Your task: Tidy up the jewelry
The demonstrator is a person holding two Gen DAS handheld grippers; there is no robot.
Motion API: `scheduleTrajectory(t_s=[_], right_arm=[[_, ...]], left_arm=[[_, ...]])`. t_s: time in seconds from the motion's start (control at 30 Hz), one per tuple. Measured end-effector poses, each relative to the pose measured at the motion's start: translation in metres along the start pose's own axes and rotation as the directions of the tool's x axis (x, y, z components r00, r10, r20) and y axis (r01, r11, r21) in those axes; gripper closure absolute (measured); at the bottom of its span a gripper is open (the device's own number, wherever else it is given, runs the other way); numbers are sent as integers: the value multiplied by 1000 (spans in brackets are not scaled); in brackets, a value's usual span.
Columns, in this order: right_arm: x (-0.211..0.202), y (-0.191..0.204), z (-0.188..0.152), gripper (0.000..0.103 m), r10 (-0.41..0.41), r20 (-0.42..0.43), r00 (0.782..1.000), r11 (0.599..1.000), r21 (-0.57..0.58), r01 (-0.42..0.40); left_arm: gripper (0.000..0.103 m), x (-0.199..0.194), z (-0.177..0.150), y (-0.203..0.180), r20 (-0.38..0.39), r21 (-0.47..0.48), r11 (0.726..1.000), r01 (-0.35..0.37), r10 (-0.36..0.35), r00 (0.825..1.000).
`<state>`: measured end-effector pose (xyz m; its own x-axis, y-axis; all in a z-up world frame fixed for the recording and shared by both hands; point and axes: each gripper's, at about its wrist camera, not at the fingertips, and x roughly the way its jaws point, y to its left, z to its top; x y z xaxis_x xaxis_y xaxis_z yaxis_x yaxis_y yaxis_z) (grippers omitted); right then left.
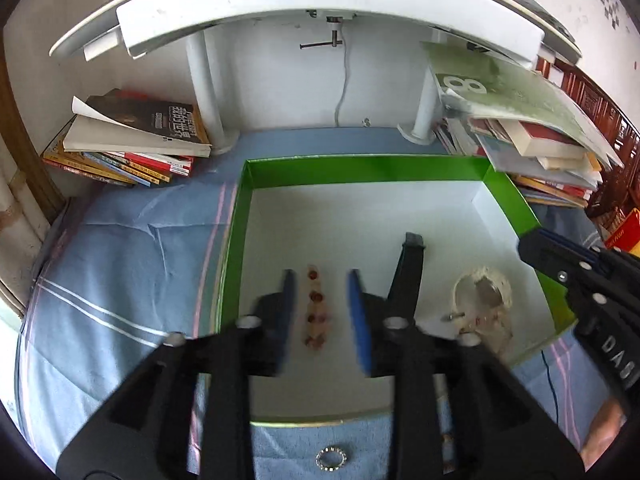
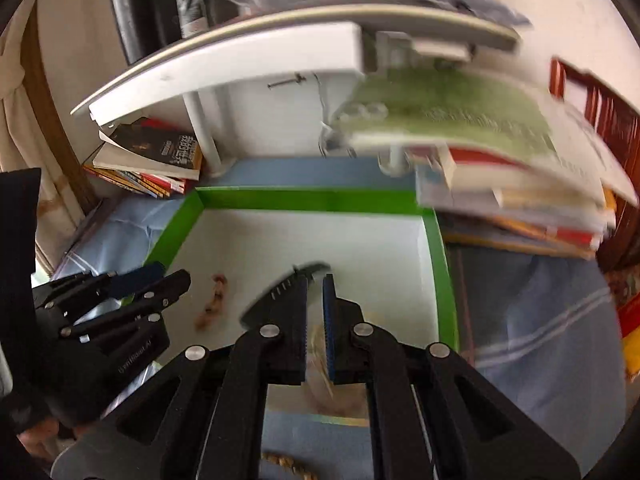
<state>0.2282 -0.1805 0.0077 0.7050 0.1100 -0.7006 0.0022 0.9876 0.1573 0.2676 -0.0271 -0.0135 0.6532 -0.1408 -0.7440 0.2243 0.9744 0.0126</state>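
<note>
My left gripper (image 1: 320, 300) spread wide over the green box (image 1: 360, 168), red bead bracelet (image 1: 315, 307) lying between its fingers on the box floor, pale bracelet (image 1: 486, 300) further right, my right gripper (image 2: 316, 312) nearly closed, grasp unclear, sparkly ring (image 1: 331, 459) on the blue cloth (image 1: 120, 260) outside.

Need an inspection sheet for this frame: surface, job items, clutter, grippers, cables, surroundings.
Surface: blue striped cloth over the table, creased.
Job's things: green-walled, white-floored cardboard box; red-beaded strand lies straight on its floor; cream beaded bracelet pile sits further right in the box; silver rhinestone ring lies on the cloth outside the near wall.
Clutter: book stack back left; taller book stack back right.
Grippers: left gripper open, its fingers either side of the strand; right gripper nearly shut, grip unclear through blur.
Cables: white cord down the back panel.
Surroundings: white desk shelf overhead; wooden chair right.
</note>
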Motion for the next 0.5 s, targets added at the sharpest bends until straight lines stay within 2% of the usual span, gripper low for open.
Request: scheduleTrajectory(t_s=[0.03,0.1,0.13,0.17,0.23,0.33,0.43,0.5], right_arm=[[-7,-4,-3,94,6,8,1000,1000,8,-6],[-25,-12,-12,75,27,27,999,999,27,-28],[-37,-17,-20,58,44,37,998,998,44,-45],[-50,-21,-30,54,44,43,998,997,62,-46],[-67,-26,-51,55,36,40,999,997,63,-38],[-78,-32,-92,55,-1,-7,1000,1000,22,1],[-70,-40,-121,55,-69,-50,996,997,36,71],[-61,-40,-128,55,-61,-78,995,997,43,64]], left_arm=[[64,-5,-3,0,11,2,1000,-2,2,1000],[47,-23,-9,1,37,1,1000,21,-21,999],[41,-36,-14,2,62,-9,999,39,-39,997],[40,-50,-21,4,88,-21,999,39,-37,995],[40,-71,-38,5,103,-24,999,21,-19,994],[39,-92,-80,8,82,-42,999,19,-16,996],[39,-93,-113,7,39,-48,998,44,-42,998],[39,-86,-131,1,1,-46,998,52,-52,999]])
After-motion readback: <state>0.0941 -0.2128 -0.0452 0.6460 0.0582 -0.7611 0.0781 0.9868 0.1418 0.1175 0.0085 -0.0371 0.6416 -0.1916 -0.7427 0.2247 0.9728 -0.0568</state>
